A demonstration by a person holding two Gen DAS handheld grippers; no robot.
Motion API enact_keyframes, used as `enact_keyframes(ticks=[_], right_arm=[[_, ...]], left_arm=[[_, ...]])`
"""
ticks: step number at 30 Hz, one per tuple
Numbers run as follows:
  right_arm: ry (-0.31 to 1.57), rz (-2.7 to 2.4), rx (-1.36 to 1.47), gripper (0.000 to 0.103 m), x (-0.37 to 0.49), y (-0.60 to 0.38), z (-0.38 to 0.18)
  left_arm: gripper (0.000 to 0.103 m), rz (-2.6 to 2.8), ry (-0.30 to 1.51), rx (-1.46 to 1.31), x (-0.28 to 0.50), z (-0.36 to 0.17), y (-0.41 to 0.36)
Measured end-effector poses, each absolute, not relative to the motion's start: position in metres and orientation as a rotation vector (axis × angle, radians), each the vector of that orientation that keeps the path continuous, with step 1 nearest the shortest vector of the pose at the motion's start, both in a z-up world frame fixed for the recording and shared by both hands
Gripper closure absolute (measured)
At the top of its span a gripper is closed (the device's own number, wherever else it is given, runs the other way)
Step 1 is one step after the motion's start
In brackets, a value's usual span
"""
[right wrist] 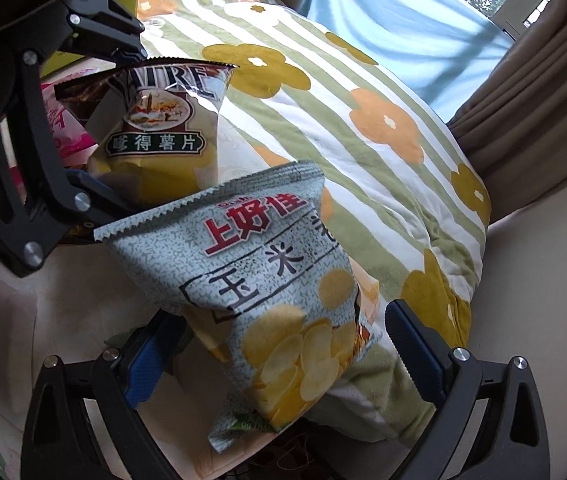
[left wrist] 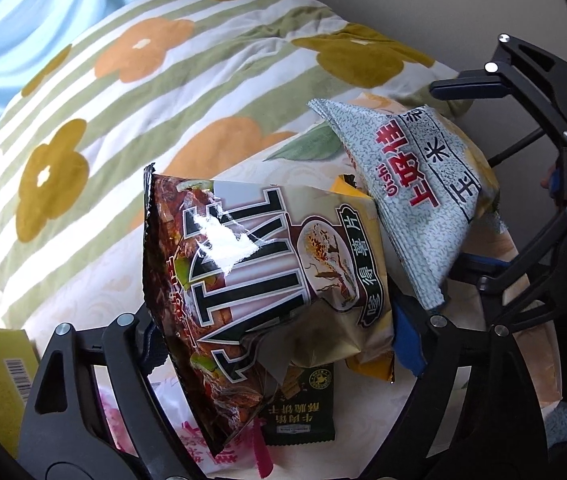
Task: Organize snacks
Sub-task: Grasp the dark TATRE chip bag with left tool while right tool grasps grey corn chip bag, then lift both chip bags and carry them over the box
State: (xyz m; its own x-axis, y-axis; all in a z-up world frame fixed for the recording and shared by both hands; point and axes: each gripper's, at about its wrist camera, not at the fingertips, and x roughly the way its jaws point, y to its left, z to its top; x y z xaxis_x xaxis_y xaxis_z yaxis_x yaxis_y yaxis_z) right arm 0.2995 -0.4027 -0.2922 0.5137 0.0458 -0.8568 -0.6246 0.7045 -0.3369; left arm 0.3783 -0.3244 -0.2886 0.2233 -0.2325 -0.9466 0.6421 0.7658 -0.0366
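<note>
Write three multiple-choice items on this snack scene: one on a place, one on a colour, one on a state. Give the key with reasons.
1. Where is the dark green biscuit packet?
A. under the brown chip bag
B. on the quilt
C. inside a box

2. The grey-blue corn snack bag has its brand name in:
A. red
B. black
C. green

3. The brown chip bag is:
A. between the left gripper fingers
B. torn open and spilled
C. lying apart from both grippers

Key: 1 A, the bag overlaps it. 2 A, red characters. 3 A, pads flank the bag.
</note>
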Motion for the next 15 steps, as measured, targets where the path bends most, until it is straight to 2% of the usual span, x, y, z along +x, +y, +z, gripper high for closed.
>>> enact_keyframes(ticks=[9,15], right_arm=[[1.016,0.474,-0.656,0.006,0.312,-0.393,-0.305],[1.018,0.46,-0.625,0.026,0.312,-0.392,-0.304]], left_arm=[[0.018,-0.594,1.183,0.382,0.378,-0.276,-0.317],[0.018,-0.573,1.187,0.36,0.373,-0.274,-0.311]])
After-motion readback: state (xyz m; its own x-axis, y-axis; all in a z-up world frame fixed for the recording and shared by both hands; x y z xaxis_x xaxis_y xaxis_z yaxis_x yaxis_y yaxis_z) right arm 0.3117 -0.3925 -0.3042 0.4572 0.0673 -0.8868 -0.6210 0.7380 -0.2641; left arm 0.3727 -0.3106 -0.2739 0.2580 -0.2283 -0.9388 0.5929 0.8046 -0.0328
